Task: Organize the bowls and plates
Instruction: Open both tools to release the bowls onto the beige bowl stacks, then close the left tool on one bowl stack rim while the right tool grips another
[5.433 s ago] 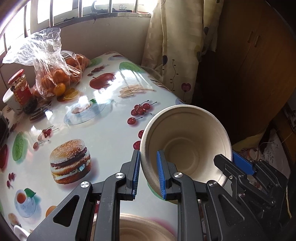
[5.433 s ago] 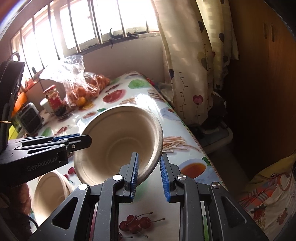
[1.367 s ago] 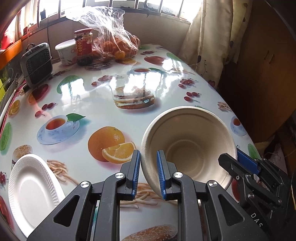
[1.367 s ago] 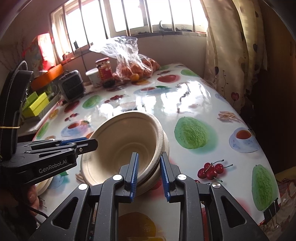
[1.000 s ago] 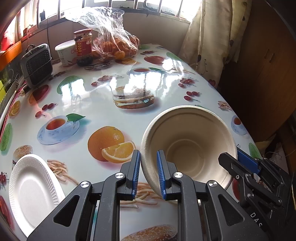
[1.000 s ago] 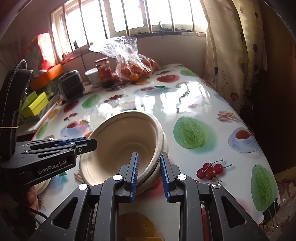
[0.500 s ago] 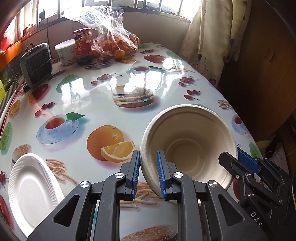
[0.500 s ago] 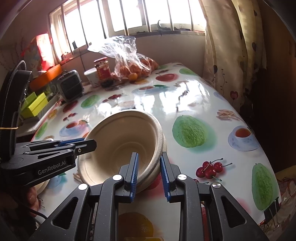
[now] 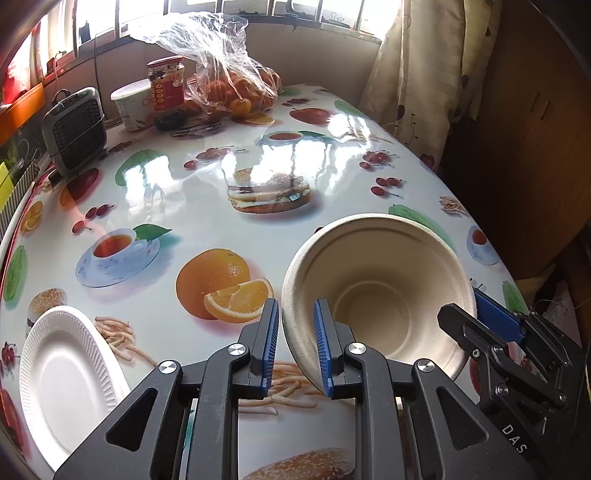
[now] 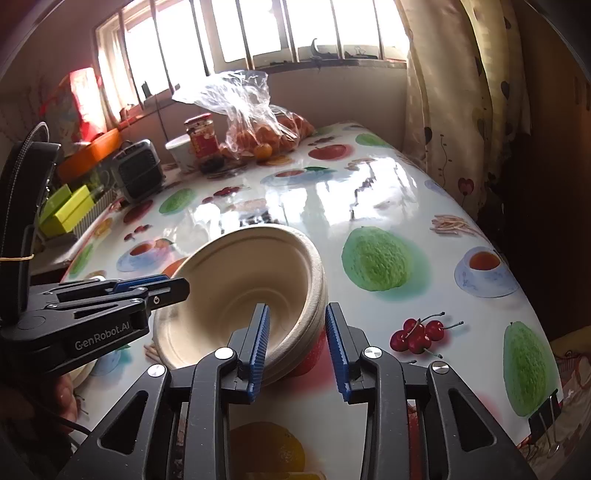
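- Beige moulded-pulp bowls (image 10: 251, 295) sit nested as a stack on the table (image 10: 388, 206); only the right wrist view shows the layered rims down the stack's right side, while the left wrist view shows one deep bowl interior (image 9: 376, 291).
- Left wrist view alone takes in a white ribbed disposable plate (image 9: 62, 373) at the near left of the table, well apart from the bowls.
- Left gripper (image 9: 295, 347): blue pads straddle the stack's left rim; the inner pad lies against the wall, the outer seems a hair off. Whether it truly clamps, I cannot tell.
- Right gripper (image 10: 297, 347): jaws opening, the stack's near right rim between them, right pad clear of the bowls.
- Glossy oilcloth printed with fruit, burgers, teacups and fries covers the table.
- Far end: clear bag of oranges (image 9: 236, 85), red-labelled jar (image 9: 166, 92), white tub (image 9: 129, 103), small grey fan heater (image 9: 74, 129).
- Barred window (image 10: 258, 29) behind; patterned curtain (image 10: 454, 110) to the right.
- Bowls open upward, tipped slightly toward the cameras; being round, they have no long axis.
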The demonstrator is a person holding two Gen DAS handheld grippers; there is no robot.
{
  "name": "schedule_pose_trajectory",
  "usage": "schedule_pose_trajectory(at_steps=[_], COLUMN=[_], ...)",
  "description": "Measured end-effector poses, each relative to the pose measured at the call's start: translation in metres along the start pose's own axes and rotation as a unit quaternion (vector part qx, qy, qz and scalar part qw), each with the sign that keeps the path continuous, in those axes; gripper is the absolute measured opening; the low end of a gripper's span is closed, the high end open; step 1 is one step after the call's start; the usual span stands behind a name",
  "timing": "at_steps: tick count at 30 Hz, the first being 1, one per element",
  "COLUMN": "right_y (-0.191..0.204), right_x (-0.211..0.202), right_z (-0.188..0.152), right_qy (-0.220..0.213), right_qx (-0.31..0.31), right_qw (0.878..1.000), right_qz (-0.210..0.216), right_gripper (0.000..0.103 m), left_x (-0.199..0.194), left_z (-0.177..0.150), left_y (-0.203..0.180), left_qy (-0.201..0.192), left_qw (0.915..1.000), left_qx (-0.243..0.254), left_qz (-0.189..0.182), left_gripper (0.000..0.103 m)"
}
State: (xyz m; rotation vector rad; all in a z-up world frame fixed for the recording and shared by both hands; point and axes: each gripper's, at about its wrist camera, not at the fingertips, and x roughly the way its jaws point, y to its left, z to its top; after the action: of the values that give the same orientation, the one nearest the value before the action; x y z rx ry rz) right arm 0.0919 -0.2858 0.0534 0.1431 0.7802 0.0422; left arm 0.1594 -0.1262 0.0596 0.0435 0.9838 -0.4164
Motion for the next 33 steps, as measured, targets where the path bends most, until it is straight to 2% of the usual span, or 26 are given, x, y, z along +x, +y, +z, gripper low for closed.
schedule_pose_trajectory(at_steps=[4, 7, 10, 13, 17, 23, 33], right_y=[-0.001, -0.002, -0.002, -0.002, -0.005, -0.007, -0.011], right_x=[0.000, 0.001, 0.001, 0.001, 0.002, 0.002, 0.001], right_z=[0.000, -0.002, -0.002, -0.001, -0.001, -0.001, -0.001], right_qy=[0.000, 0.000, 0.000, 0.000, -0.001, -0.003, -0.013], right_qx=[0.000, 0.002, 0.002, 0.003, 0.007, 0.011, 0.010], right_qw=[1.000, 1.000, 1.000, 1.000, 1.000, 1.000, 1.000], right_qz=[-0.001, -0.001, -0.001, -0.002, -0.002, -0.004, -0.003], right_gripper=[0.034, 0.040, 0.041, 0.049, 0.055, 0.057, 0.061], left_x=[0.000, -0.001, -0.001, -0.002, -0.005, -0.010, -0.022], left_z=[0.000, 0.000, 0.001, 0.002, 0.001, 0.000, -0.007], left_y=[0.000, 0.000, 0.000, -0.001, -0.002, -0.004, 0.000], left_qy=[0.000, -0.002, -0.005, -0.009, -0.016, -0.033, -0.062], left_qw=[1.0000, 1.0000, 1.0000, 0.9999, 0.9998, 0.9992, 0.9967], left_qx=[0.000, 0.002, 0.003, 0.003, 0.009, 0.021, 0.038], left_qz=[-0.001, -0.001, 0.002, 0.003, 0.002, 0.007, 0.036], left_gripper=[0.023, 0.031, 0.035, 0.042, 0.046, 0.057, 0.065])
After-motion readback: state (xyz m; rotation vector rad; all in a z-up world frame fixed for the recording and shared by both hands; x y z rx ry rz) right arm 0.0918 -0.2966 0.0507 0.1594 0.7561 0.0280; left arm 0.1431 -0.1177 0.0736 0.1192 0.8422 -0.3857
